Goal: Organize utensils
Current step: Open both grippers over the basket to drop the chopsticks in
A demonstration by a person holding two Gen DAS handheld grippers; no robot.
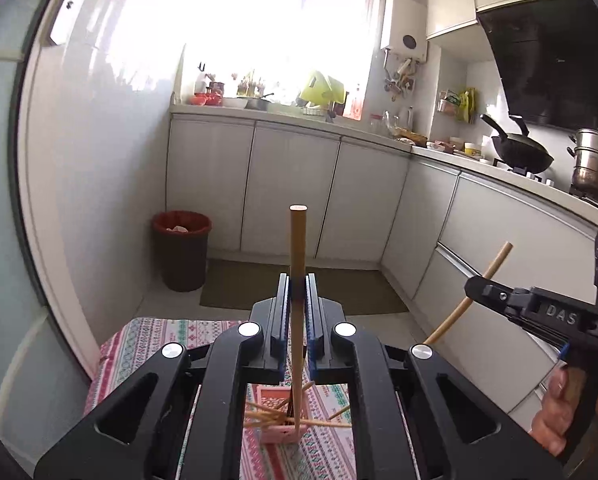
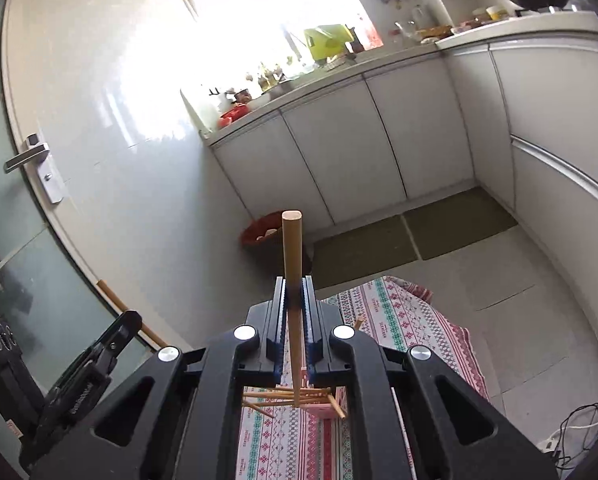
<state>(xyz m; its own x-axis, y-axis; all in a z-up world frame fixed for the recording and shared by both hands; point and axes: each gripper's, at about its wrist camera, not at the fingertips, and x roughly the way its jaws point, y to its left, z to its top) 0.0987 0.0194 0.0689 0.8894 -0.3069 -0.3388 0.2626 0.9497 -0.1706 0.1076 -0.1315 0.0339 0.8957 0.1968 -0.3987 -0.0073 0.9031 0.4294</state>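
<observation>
My left gripper (image 1: 297, 280) is shut on a wooden chopstick (image 1: 297, 240) that stands upright between its jaws, above the table. My right gripper (image 2: 295, 284) is shut on another wooden chopstick (image 2: 292, 248), also upright. Below both, a pink holder (image 1: 281, 434) lies on the patterned tablecloth (image 1: 147, 340) with several chopsticks scattered across it; it also shows in the right wrist view (image 2: 323, 406). The right gripper (image 1: 479, 286) with its chopstick (image 1: 495, 260) appears at the right of the left wrist view. The left gripper (image 2: 127, 324) shows at the lower left of the right wrist view.
A red-lined waste bin (image 1: 181, 250) stands on the floor by the white cabinets (image 1: 291, 188). A dark mat (image 1: 299, 288) lies before them. A wok (image 1: 519, 150) and steel pot (image 1: 593, 160) sit on the counter at right. A door (image 2: 39, 168) is at left.
</observation>
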